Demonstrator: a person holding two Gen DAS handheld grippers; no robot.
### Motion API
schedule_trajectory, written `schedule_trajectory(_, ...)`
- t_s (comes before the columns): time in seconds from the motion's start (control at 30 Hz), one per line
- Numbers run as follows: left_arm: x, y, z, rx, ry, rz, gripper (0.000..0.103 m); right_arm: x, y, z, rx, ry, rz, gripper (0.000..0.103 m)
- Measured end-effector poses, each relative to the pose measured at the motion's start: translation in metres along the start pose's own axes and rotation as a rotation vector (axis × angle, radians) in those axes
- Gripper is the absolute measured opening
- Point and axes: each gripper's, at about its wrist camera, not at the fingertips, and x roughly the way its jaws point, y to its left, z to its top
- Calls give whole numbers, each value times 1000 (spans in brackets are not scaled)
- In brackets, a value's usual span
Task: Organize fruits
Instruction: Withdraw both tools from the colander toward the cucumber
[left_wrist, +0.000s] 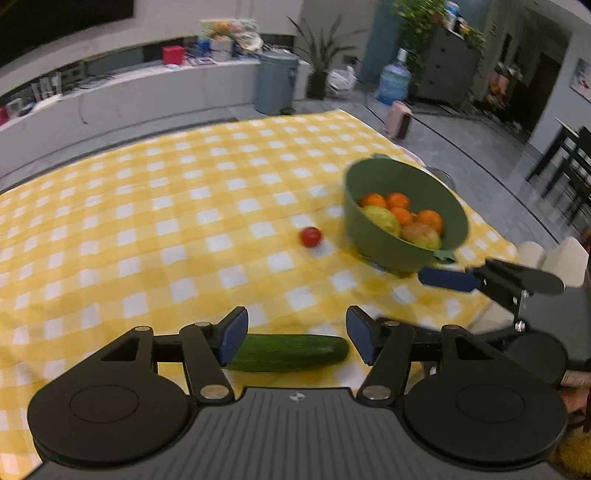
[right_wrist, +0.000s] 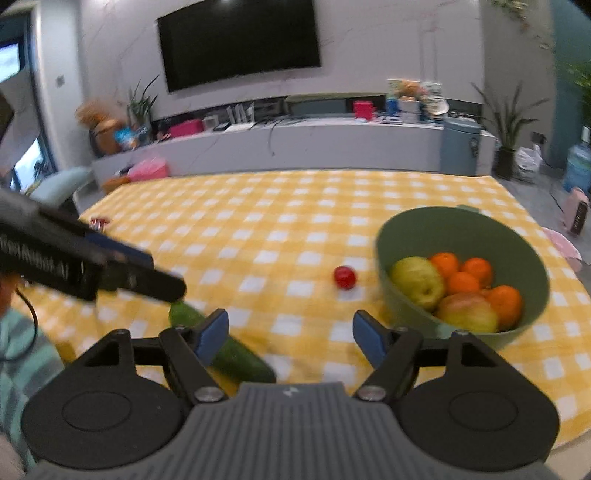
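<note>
The desk (left_wrist: 147, 206) is covered by a soft, slightly rumpled cloth in a yellow-and-white check, which fills most of both views. On its right side stands a deep round bowl (left_wrist: 373, 243) of matte green plastic with a small tab handle on its rim. Inside it lie four smooth oranges (left_wrist: 398, 201) and two larger yellow-green fruits (left_wrist: 382, 220) with a blush of red (pears or apples, I cannot tell which), packed touching one another.

Near the front edge of the cloth lies a long, dark green cucumber (left_wrist: 291, 350) with a faintly bumpy skin, flat on its side. A small glossy red tomato (left_wrist: 311, 236), round, sits alone on the cloth just left of the bowl and apart from it.

The left tongs (left_wrist: 293, 334) hang above the cucumber with their flat blue pads (left_wrist: 232, 338) spread wide; the cucumber lies between them in the left wrist view, but neither pad presses on it, so nothing is held. The right tongs (right_wrist: 291, 341) are likewise spread wide and hold nothing; in their own view the cucumber's end passes behind the left-hand pad, and the bowl sits just beyond the right-hand pad. In the right wrist view a teal striped sleeve (right_wrist: 18, 354) shows at the lower left.
</note>
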Motion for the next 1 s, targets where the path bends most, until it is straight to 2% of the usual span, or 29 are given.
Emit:
schedule_trajectory(0.1, -3, 12, -3, -40, -39, 29, 72, 13, 12, -2, -30, 35, 9, 73)
schedule_trajectory(0.3, -5, 38, -4, -124, -104, 17, 72, 41, 37, 2, -144, 92, 49, 73)
schedule_trajectory(0.7, 5, 75, -10, -225, -134, -10, 72, 94, 78, 14, -348, 174, 91, 65)
schedule_trajectory(0.8, 8, 86, -11, -269, -133, 4, 72, 104, 83, 14, -397, 195, 106, 58)
schedule_trajectory(0.93, 11, 98, -12, -314, -131, -8, 72, 108, 83, 21, -405, 196, 121, 58)
schedule_trajectory(1.0, 13, 101, -13, -325, -129, -12, 72, 110, 80, 23, -386, 226, 140, 58)
